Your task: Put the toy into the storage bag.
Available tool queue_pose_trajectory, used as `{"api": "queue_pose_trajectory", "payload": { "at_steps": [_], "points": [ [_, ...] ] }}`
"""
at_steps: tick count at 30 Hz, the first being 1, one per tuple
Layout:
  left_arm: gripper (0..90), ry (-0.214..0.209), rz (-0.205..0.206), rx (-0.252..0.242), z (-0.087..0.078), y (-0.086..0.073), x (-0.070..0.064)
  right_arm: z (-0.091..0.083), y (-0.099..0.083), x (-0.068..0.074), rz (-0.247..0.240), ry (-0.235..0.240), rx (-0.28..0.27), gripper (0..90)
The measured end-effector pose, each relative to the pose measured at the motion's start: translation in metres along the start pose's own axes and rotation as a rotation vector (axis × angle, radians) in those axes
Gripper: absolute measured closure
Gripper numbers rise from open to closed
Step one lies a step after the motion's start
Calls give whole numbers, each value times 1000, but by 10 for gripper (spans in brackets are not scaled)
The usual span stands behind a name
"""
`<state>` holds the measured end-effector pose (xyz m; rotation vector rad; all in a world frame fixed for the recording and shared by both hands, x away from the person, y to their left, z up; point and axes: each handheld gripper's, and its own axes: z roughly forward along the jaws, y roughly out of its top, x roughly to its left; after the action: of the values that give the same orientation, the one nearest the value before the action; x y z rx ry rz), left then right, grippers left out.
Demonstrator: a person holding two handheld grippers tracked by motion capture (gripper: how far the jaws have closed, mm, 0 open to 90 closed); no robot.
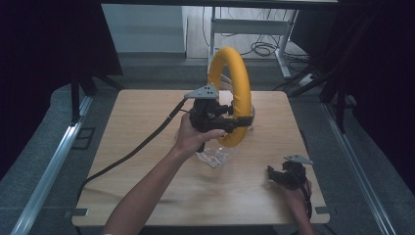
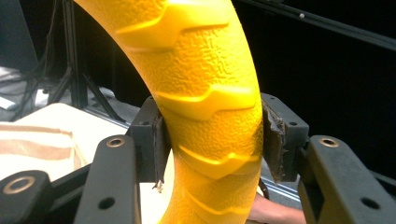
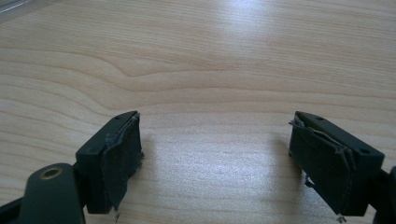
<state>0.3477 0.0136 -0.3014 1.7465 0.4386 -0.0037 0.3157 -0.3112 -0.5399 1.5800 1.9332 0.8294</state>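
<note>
At frame centre, high view: wooden table (image 1: 147, 122), pale grain. Yellow ring (image 1: 234, 93) upright above table middle, ribbed, pebbled surface, lower arc near clear plastic (image 1: 215, 155). Left gripper (image 1: 230, 117) clamped on ring's lower part; pads (image 2: 152, 144) press both sides in left gripper view. Left hand (image 1: 191, 134) wraps handle, forearm reaching from bottom. Right gripper (image 1: 275, 175) lower right, low over table, jaws spread wide, holding nothing; frayed pads (image 3: 122, 161).
</note>
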Motion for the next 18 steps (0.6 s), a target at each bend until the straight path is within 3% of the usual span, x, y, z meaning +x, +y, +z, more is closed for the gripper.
{"api": "queue_pose_trajectory", "payload": {
  "at_steps": [2, 8, 18],
  "points": [
    [485, -3, -29, 3, 0, -5, 7, 0, 0, 0, 0, 0, 0, 169],
    [485, 12, -48, 5, -1, -13, 18, 0, 0, 0, 2, 2, 3, 169],
    [484, 32, -43, 41, 4, -20, 23, 0, 0, 0, 2, 2, 3, 170]
  ]
}}
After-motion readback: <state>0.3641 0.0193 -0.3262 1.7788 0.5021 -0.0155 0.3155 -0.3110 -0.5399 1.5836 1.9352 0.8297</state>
